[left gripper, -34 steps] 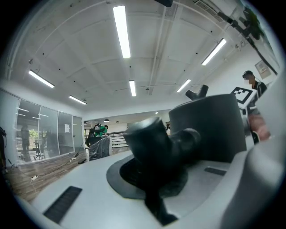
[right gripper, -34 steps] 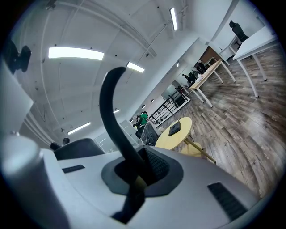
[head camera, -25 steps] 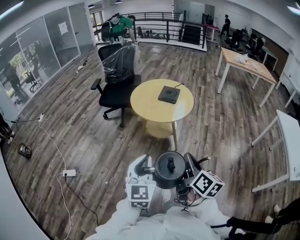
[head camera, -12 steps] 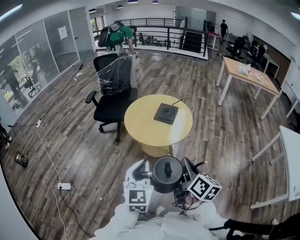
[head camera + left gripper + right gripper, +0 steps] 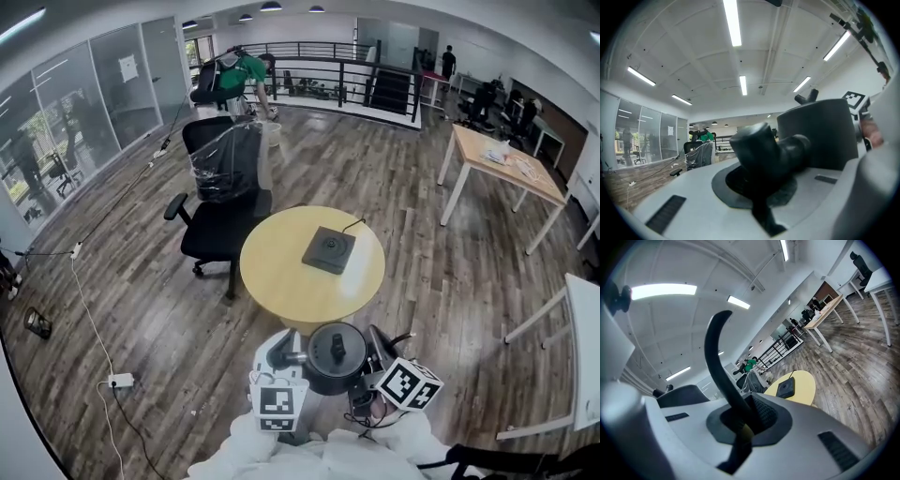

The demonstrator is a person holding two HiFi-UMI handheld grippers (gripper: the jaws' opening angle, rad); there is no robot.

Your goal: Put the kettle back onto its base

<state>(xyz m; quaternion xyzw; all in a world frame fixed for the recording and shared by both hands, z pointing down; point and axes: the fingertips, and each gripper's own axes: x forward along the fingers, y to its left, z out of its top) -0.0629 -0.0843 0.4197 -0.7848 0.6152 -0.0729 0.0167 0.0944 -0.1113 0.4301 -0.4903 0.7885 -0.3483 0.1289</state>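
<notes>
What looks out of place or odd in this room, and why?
The kettle is off its base, which sits on the round table. The kettle is held in the air beside the table by the left tool and right tool. The office chair has plastic wrapped round its back.

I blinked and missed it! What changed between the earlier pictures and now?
The person walked the kettle closer to the yellow table and the base. Nothing was grabbed or let go: the left tool and right tool stay clamped on the kettle, and the base still sits empty on the table.
</notes>
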